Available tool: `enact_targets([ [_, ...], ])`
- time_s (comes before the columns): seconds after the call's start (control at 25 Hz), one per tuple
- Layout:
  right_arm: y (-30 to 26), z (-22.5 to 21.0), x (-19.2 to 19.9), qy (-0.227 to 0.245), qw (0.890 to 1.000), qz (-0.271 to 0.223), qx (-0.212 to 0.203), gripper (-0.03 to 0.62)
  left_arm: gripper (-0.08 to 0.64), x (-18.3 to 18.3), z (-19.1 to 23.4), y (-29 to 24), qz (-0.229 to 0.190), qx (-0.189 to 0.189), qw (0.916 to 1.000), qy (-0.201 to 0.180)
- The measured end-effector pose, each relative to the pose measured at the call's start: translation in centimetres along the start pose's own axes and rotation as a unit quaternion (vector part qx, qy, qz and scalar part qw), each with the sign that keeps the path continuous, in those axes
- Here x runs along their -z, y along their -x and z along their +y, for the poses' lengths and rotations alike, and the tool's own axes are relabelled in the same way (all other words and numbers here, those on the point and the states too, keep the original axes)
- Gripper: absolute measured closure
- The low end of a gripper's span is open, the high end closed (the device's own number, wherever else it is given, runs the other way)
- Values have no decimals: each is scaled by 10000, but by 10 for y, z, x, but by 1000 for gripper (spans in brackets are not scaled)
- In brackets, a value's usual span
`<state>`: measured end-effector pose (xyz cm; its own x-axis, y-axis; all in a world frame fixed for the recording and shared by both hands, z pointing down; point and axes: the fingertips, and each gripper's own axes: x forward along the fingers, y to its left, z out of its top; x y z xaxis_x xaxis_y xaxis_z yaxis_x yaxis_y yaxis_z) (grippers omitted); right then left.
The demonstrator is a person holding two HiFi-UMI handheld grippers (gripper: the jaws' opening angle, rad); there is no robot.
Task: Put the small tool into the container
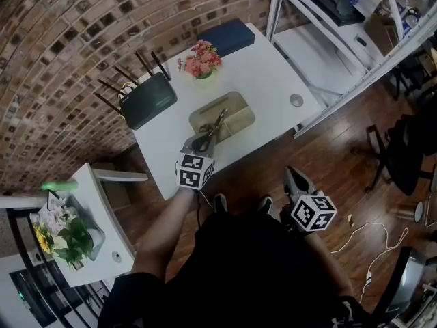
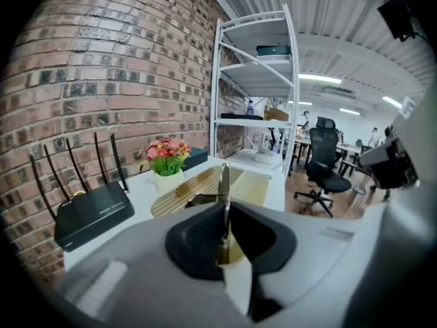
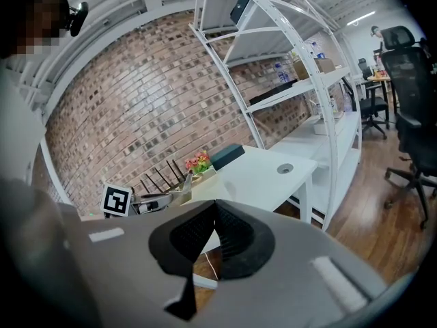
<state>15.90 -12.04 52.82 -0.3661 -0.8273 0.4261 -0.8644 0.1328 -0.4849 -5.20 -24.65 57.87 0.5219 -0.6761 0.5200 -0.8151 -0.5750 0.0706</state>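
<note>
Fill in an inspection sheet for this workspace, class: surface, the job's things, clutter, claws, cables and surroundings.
Surface: white table with one grommet hole.
Job's things: small tool held over the tan container.
Clutter: router, flower pot, dark blue box.
Claws: left claw shut on the small tool; right claw shut, empty, off the table.
Cables: white cable loose on the wood floor.
Surroundings: brick wall, white shelving, office chair.
</note>
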Motion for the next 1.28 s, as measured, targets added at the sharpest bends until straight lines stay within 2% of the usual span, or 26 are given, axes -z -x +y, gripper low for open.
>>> enact_targets([
  [0.4,-2,-5,5,-144,9997,38,-207,584,531,20,-2,-1,611,-139,9980,108],
  [0.64,0,-11,2,-195,9994,43,-294,583,510,11,-2,2,593,-295,9976,194],
  [0.76,2,-14,0,-173,9992,27,-352,584,470,8,-3,9,517,-417,9973,306],
  [0.84,3,-16,-1,-162,9991,24,-385,583,443,5,-2,18,385,-528,9965,525],
  [1.0,6,-18,0,-145,9987,56,-475,584,434,-1,-8,47,-32,-675,9899,1242],
  [1.12,8,-18,3,-113,9981,127,-586,584,461,0,-28,67,-252,-600,9837,1675],
  [1.28,8,-12,17,48,9961,321,-825,584,485,13,-74,81,-214,-379,9800,1944],
])
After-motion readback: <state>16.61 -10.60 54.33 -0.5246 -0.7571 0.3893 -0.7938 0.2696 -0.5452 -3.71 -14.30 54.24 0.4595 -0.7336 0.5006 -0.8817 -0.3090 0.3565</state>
